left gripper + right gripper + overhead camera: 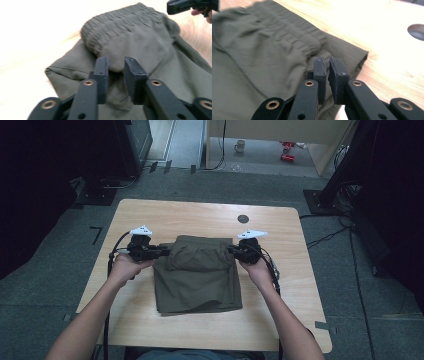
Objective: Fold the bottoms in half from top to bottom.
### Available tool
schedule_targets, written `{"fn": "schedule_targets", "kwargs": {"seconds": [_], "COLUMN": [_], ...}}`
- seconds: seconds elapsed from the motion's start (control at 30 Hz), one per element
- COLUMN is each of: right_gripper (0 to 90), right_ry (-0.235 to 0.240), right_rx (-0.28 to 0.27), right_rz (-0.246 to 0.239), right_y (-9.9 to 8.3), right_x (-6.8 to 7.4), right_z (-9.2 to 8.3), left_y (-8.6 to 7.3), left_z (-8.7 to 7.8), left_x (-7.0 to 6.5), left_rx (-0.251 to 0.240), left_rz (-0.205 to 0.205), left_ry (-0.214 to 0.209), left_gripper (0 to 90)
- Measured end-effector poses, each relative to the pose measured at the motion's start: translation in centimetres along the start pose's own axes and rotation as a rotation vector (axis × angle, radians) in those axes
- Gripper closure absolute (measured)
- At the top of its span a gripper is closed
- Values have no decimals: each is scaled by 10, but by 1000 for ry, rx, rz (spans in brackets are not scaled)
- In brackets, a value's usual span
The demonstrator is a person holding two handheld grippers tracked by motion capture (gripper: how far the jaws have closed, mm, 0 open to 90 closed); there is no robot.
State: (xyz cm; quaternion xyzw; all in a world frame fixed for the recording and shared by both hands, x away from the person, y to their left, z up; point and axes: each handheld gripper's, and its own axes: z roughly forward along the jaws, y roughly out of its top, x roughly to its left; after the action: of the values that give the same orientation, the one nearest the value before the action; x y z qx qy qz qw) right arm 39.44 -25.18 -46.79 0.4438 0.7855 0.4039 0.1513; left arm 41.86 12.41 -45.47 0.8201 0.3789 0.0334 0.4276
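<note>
Table [150, 320]: pale wood with rounded corners, set on a grey floor; a small round hole [243, 218] is seen near its far edge, right of centre.

Shorts [197, 280]: olive green, laid flat near the middle of the table and folded into a rough rectangle. The elastic waistband end is turned back over the far part, so that a second layer is formed there; the hem edge is turned toward the person. In the left gripper view the gathered waistband [117, 22] is shown curled into a roll above the flat cloth.

Left gripper [162, 252]: held level at the left edge of the shorts, beside the turned-back layer. Its fingers [101, 75] are drawn partly together, with a fold of the cloth bunched in the gap between them; the pads are seen against the fabric, so the cloth is taken as grasped.

Right gripper [231, 250]: held level at the right edge of the shorts, opposite the left one. Its fingers [337, 77] are clenched almost flat together, with only a thin slit between them. The cloth lies directly behind and below the tips; whether an edge is pinched cannot be told.

Hands: each gripper is held from the near side, forearms entering from the bottom of the high view.
</note>
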Motion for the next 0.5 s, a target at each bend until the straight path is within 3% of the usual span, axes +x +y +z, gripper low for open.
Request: {"fn": "schedule_targets", "kwargs": {"seconds": [0.2,0.37,0.5], "right_gripper": [897,900,900], "right_ry": [-7,4,3], "right_rx": [29,54,82], "right_rz": [32,80,86], "right_y": [-1,3,-1], "right_x": [-10,-21,-23], "right_z": [15,30,38], "left_y": [4,8,2], "left_z": [23,42,55], "left_x": [16,23,24], "left_rx": [28,48,95], "left_rz": [-2,-17,-10], "left_ry": [43,33,36], "left_gripper": [894,900,900]}}
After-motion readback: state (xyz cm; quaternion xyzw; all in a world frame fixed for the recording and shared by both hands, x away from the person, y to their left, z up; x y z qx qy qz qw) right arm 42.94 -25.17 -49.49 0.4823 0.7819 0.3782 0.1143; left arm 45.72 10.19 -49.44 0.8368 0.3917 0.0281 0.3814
